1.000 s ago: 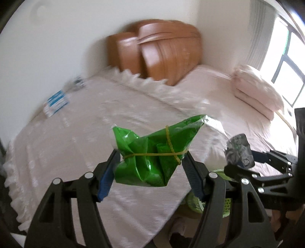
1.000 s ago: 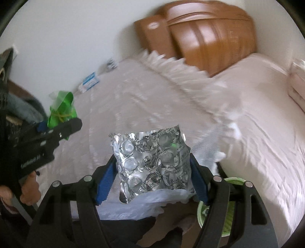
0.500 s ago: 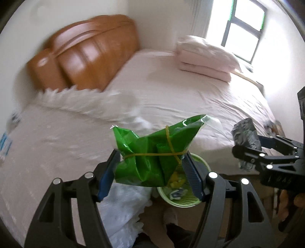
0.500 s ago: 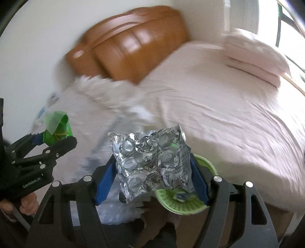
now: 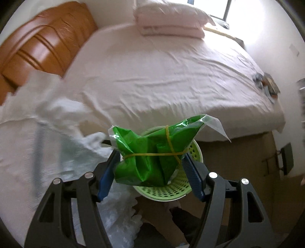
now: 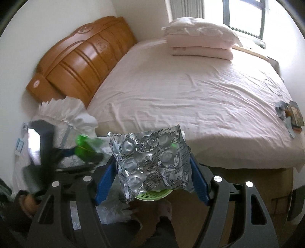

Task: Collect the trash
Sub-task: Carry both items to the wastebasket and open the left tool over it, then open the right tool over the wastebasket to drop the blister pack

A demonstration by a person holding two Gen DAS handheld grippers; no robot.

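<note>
Left gripper (image 5: 150,167) had its jaws clamped on a green wrapper (image 5: 152,154) tied with a yellow rubber band, hanging right over the green perforated basket (image 5: 165,192) on the floor beside the bed (image 5: 171,76). Right gripper (image 6: 152,167) was squeezing a crumpled silver blister pack (image 6: 150,160), which hid most of that basket in its own view. Only the right view clearly caught the window (image 6: 246,17) and a hand (image 6: 28,206) at the blurred left gripper's handle. Both showed more trash (image 6: 289,116) at the bed's far edge.
</note>
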